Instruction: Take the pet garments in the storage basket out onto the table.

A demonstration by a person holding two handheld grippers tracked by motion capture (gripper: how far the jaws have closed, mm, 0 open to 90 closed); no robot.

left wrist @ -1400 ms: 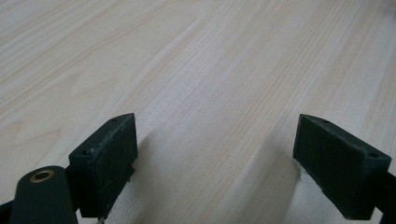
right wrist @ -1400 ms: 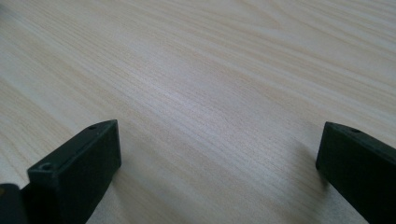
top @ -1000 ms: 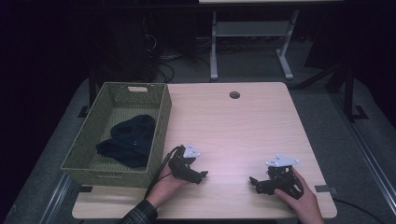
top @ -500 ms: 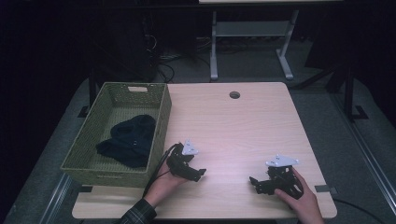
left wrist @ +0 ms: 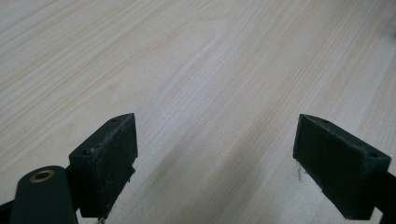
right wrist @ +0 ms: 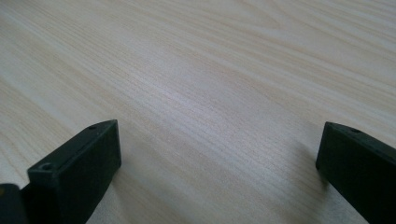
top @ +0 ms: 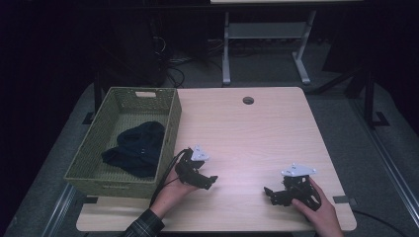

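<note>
Light wood table [top: 247, 133] in a dark room. My left gripper [top: 210, 180] sits near the front edge, just right of the green basket [top: 170, 128], jaws wide apart w/ nothing between. My right gripper [top: 269, 192] is well apart to the right, jaws also wide. Dark cloth [top: 136, 148] lies in the basket.

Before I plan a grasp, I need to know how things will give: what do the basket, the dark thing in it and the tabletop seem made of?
Basket: olive woven wicker or plastic weave, judging by its ribbed walls; likely stiff. Dark thing: soft cloth, matte, crumpled in folds. Tabletop: pale wood-grain, smooth with a slight sheen, possibly laminate.
</note>
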